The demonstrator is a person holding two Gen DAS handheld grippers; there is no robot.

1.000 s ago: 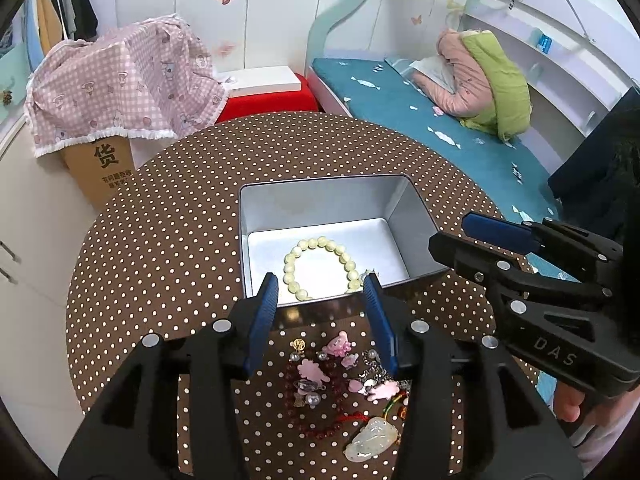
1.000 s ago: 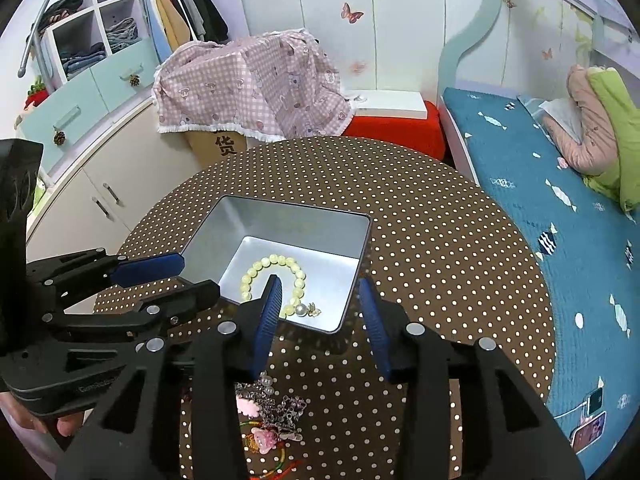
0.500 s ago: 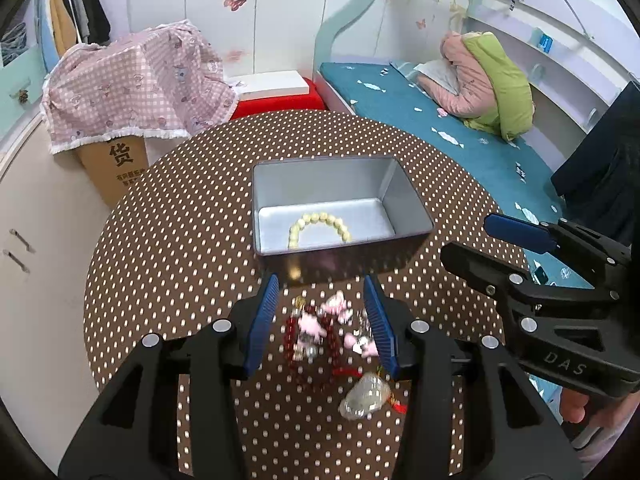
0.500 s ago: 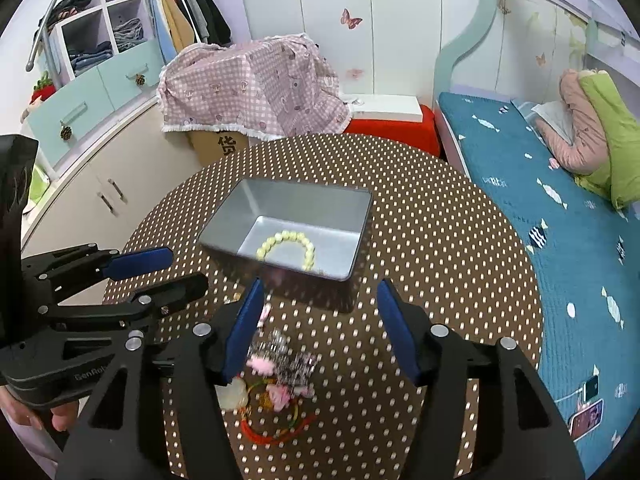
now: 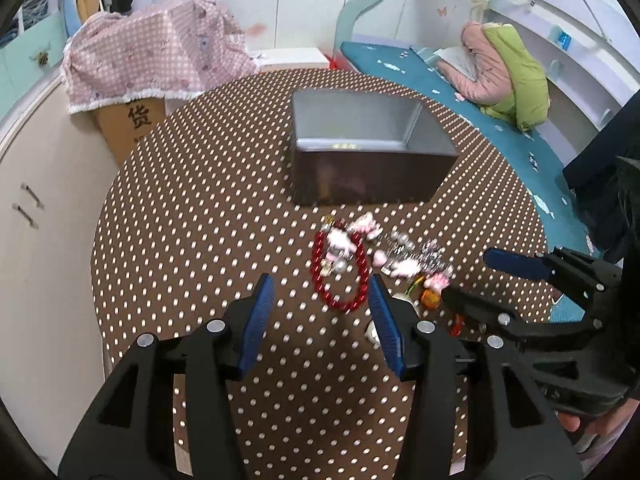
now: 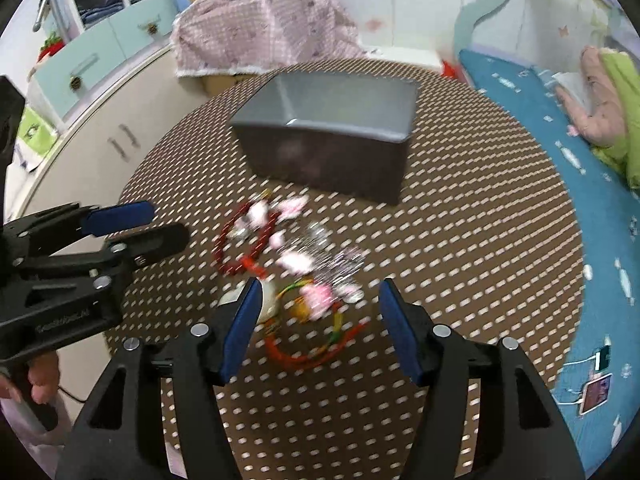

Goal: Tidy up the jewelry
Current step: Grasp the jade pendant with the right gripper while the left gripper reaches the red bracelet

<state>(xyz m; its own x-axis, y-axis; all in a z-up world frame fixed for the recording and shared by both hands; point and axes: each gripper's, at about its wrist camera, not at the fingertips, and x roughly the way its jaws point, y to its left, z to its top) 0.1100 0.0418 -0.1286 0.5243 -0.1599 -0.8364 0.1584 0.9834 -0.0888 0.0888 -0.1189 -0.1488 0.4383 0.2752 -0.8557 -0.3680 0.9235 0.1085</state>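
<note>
While both grippers hung over the round polka-dot table (image 5: 180, 208), neither had hold of anything. The left gripper (image 5: 322, 286) had its jaws parted about halfway and widening; the red bead bracelet (image 5: 339, 270) showed in the gap, but the blue pads (image 5: 256, 320) did not press on it. The right gripper (image 6: 318, 294) was spread a little wider, its jaws free, above the blurred heap of jewelry (image 6: 304, 264): pink charms, silvery pieces, a pale pendant and a red cord loop (image 6: 316, 350). That heap lay on the tablecloth just in front of the grey metal box (image 5: 360, 148). Whether either gripper touched the jewelry could not be told through the blur.
</note>
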